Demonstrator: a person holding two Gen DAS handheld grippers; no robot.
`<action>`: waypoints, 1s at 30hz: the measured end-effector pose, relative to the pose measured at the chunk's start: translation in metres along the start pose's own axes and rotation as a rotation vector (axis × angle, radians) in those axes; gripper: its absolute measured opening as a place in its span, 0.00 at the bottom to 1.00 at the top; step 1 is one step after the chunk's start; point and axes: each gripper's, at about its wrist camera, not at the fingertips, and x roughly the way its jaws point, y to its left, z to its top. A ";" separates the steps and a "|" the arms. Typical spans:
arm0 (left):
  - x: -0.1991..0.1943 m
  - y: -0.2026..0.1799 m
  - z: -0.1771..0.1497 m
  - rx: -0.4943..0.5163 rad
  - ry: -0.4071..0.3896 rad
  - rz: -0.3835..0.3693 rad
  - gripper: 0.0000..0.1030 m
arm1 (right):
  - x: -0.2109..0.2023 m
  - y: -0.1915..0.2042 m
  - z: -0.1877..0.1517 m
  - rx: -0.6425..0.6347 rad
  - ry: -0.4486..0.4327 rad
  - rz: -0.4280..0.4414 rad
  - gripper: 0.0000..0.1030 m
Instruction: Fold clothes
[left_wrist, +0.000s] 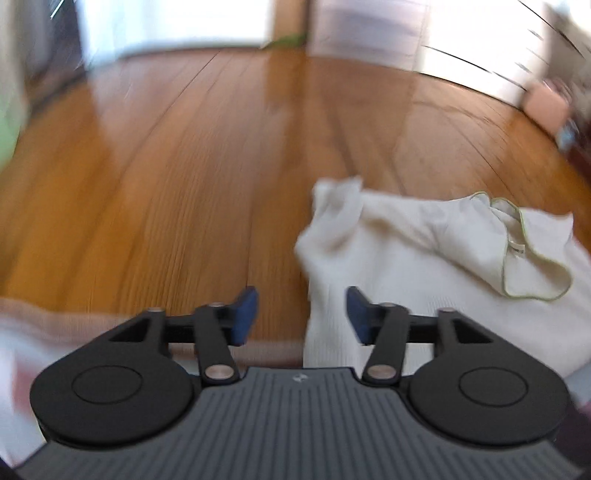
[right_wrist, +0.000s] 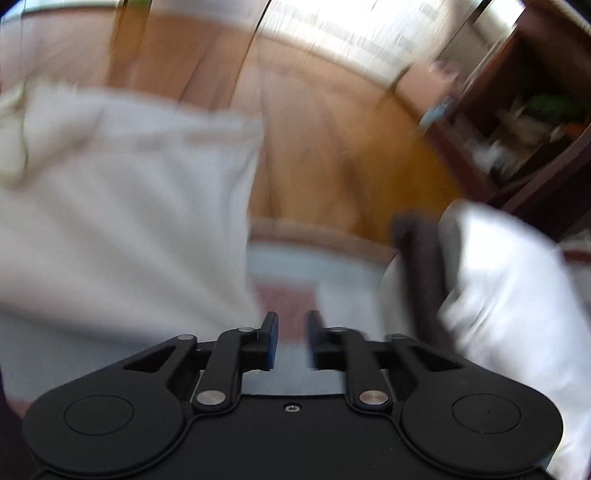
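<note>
Lying lengthwise, cream garment (left_wrist: 406, 266), collar far-right

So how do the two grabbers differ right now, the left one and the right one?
The left gripper has its jaws spread wide; the right gripper shows a narrower gap. The left gripper sits at the edge of a cream garment over the wooden floor; the right gripper points at a rug beside that garment. Both are open and hold nothing, and both have blue pads.
</note>
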 end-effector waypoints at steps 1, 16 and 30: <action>0.012 -0.006 0.008 0.050 0.005 -0.013 0.71 | -0.003 -0.005 0.013 0.024 -0.025 0.081 0.35; 0.117 -0.017 0.054 0.112 0.035 -0.018 0.08 | 0.184 -0.036 0.112 0.798 0.170 0.677 0.58; 0.121 0.029 0.061 -0.216 -0.045 -0.137 0.12 | 0.158 -0.061 0.115 0.805 -0.178 0.597 0.04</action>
